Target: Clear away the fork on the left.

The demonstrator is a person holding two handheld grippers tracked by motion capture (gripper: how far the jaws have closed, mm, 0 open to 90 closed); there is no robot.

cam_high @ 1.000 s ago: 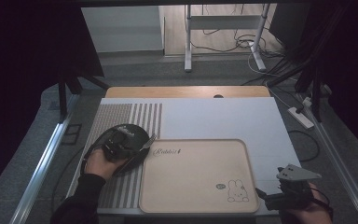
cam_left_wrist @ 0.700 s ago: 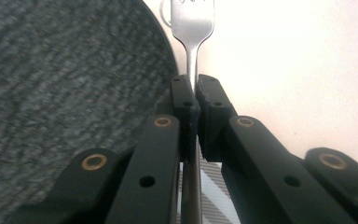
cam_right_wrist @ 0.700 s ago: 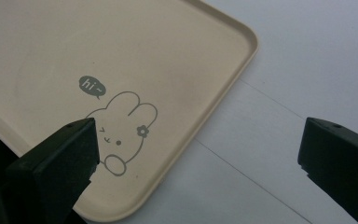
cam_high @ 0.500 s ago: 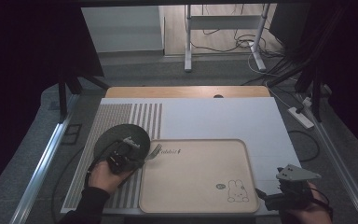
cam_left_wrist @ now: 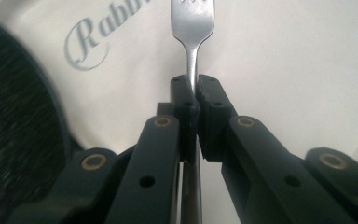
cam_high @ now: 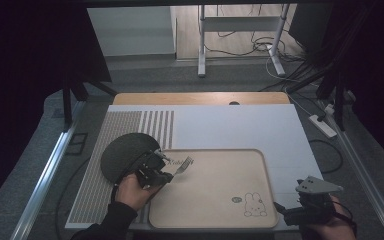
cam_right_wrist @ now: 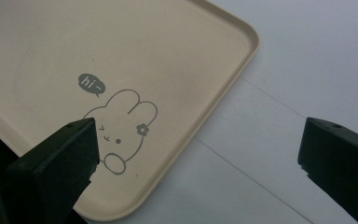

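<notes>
My left gripper (cam_high: 167, 167) is shut on the handle of a metal fork (cam_high: 182, 165), whose tines reach over the upper left corner of the beige tray (cam_high: 215, 200). In the left gripper view the fork (cam_left_wrist: 192, 28) sticks straight out from between the closed jaws above the tray's printed lettering. A dark round plate (cam_high: 125, 152) lies on the mat just left of the tray. My right gripper (cam_high: 282, 212) hovers at the tray's lower right corner. The right gripper view shows its jaws wide apart, nothing between them, over the rabbit drawing (cam_right_wrist: 121, 128).
A white mat (cam_high: 230, 125) with a striped left section covers the table. Beyond the far edge stand a metal frame and loose cables on the floor. A power strip (cam_high: 322, 125) lies off the right side. Dark curtains flank both sides.
My left gripper has carried the fork to the right, from above the dark plate onto the tray's upper left corner. The right gripper has stayed still.
</notes>
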